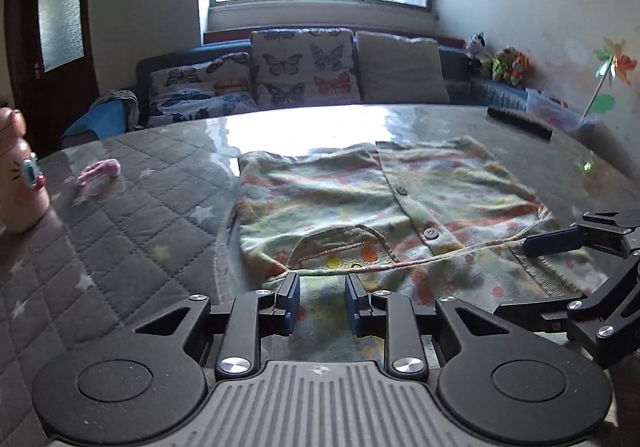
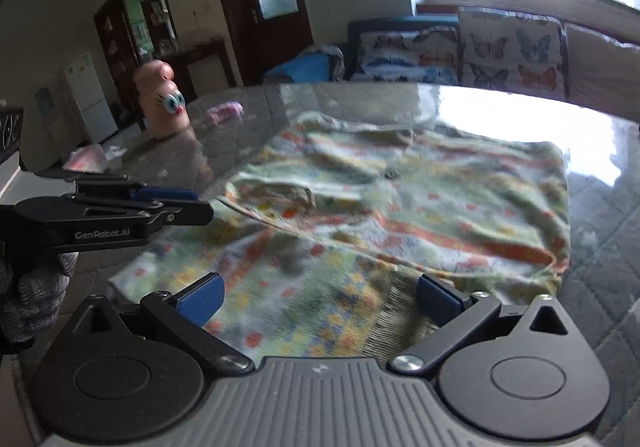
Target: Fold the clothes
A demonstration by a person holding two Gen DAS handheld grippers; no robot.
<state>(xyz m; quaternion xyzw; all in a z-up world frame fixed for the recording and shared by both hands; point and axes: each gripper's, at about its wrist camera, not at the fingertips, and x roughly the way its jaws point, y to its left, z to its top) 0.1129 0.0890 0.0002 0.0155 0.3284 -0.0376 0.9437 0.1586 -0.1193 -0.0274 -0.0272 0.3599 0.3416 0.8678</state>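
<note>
A small child's garment (image 1: 372, 203) with a green, orange and yellow print and buttons lies partly folded on the table; it also fills the middle of the right wrist view (image 2: 400, 207). My left gripper (image 1: 322, 297) hovers at its near edge, jaws a little apart with nothing between them. It also shows at the left of the right wrist view (image 2: 188, 203). My right gripper (image 2: 320, 297) is wide open over the garment's near part, empty. It also shows at the right edge of the left wrist view (image 1: 560, 267).
The table (image 1: 132, 215) has a grey quilted cover with stars under a glossy sheet. A pink bottle with cartoon eyes (image 2: 164, 103) and a small pink item (image 1: 100, 171) sit at the left. A dark brush (image 1: 520, 123) lies far right. A sofa with butterfly cushions (image 1: 304, 67) stands behind.
</note>
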